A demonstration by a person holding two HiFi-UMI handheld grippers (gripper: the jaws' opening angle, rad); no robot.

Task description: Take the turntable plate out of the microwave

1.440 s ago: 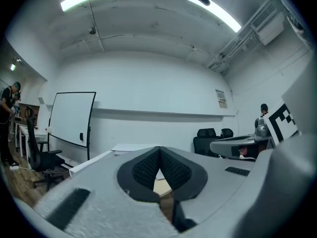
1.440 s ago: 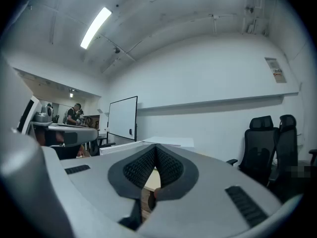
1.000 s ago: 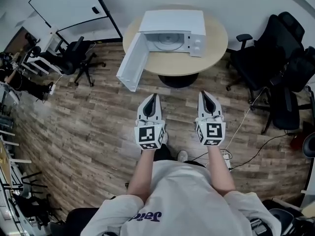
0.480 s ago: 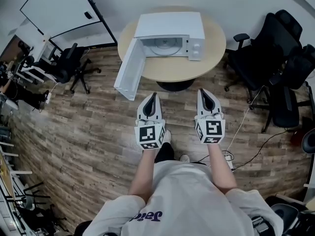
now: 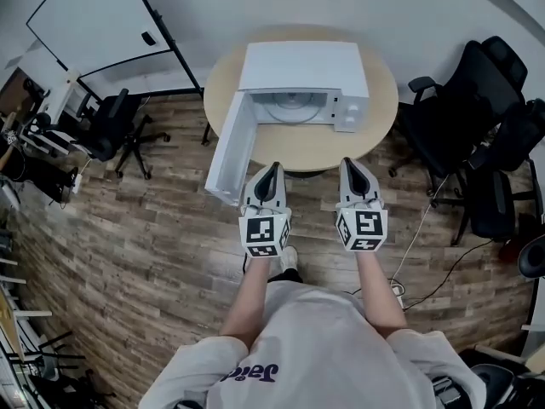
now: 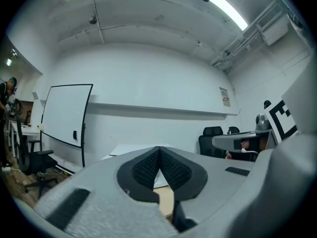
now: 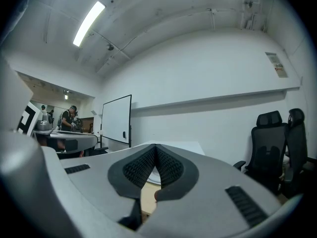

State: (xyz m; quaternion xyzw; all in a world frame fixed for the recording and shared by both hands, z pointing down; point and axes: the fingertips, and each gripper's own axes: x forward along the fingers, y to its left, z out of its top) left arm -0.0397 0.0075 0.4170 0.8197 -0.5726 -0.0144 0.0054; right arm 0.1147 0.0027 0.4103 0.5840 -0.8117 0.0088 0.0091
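Note:
A white microwave [image 5: 302, 71] stands on a round wooden table [image 5: 311, 143] with its door [image 5: 230, 152] swung open to the left. Inside it lies the round glass turntable plate [image 5: 292, 105]. My left gripper [image 5: 271, 170] and right gripper [image 5: 352, 166] are held side by side, level, just short of the table's near edge, both shut and empty. In the left gripper view the left gripper [image 6: 159, 150] has its pads pressed together, with the microwave mostly hidden behind them. The right gripper [image 7: 155, 148] looks the same in its own view.
Black office chairs [image 5: 477, 135] crowd the right side, with cables [image 5: 426, 271] on the wood floor. Another chair [image 5: 111, 126] and a whiteboard [image 5: 85, 15] stand at the left. The open door juts out past the table's left edge.
Both grippers and the person have come closer to the table; the microwave now sits nearer in the head view. Both grippers stayed shut.

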